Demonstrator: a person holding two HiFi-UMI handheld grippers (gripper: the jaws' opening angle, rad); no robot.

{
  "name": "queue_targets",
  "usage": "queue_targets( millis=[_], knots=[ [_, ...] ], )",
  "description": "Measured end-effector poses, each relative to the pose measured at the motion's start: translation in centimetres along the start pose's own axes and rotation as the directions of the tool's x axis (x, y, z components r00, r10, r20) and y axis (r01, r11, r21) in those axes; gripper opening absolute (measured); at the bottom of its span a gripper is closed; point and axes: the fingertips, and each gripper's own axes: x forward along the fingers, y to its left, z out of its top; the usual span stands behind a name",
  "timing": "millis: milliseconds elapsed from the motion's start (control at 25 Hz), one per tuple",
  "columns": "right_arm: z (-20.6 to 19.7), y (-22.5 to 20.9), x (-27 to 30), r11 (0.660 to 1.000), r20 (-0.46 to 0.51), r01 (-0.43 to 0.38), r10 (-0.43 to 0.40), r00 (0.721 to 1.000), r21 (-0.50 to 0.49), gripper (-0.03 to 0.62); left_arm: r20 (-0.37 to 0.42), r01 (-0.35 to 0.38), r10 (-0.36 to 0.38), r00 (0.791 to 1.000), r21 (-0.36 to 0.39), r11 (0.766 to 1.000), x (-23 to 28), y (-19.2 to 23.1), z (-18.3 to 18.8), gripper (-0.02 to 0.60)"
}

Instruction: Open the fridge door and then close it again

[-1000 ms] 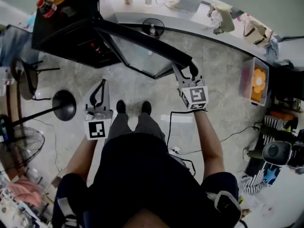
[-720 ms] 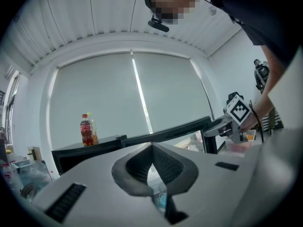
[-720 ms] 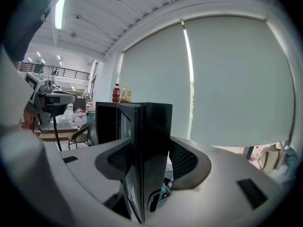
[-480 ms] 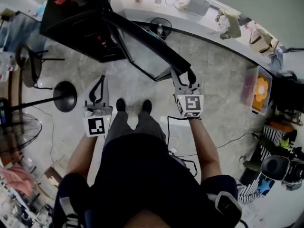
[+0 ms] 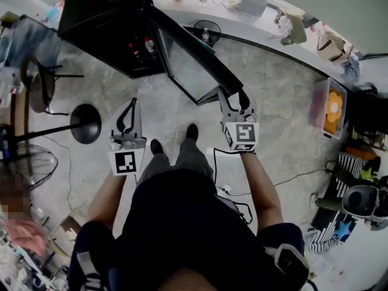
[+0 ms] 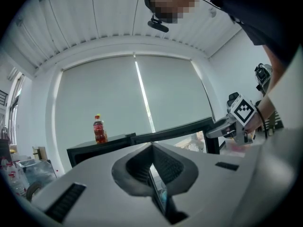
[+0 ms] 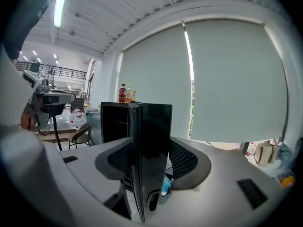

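A black fridge [image 5: 115, 23] stands at the top left of the head view, its glass door [image 5: 188, 59] swung wide open toward me. My right gripper [image 5: 232, 96] is shut on the door's free edge. In the right gripper view that dark edge [image 7: 149, 145] fills the gap between the jaws of the right gripper [image 7: 151, 162]. My left gripper [image 5: 127, 111] hangs left of my legs, shut and holding nothing. In the left gripper view the left gripper [image 6: 152, 167] points at the fridge [image 6: 102, 148], with a red bottle [image 6: 99, 129] on top of it.
A curved white counter [image 5: 267, 38] with bottles and bags runs behind the door. A round black stand base [image 5: 85, 123] and a chair [image 5: 39, 90] are at the left, a fan [image 5: 27, 168] lower left. An orange-filled box [image 5: 330, 105] and clutter sit at the right.
The door has swung further open, with the right gripper still on its edge and a little further left. The left gripper shifted slightly. One foot has stepped forward.
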Motion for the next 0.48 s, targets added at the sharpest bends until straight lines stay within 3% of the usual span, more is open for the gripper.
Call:
queue_targets(
  millis=[480],
  knots=[
    [-0.1, 9.3, -2.5, 0.999, -0.004, 0.041, -0.041, 0.999, -0.012, 0.232, 0.046, 0.048, -0.048, 0.998, 0.007, 0.999, -7.2, 4.2, -0.8, 0.023]
  ],
)
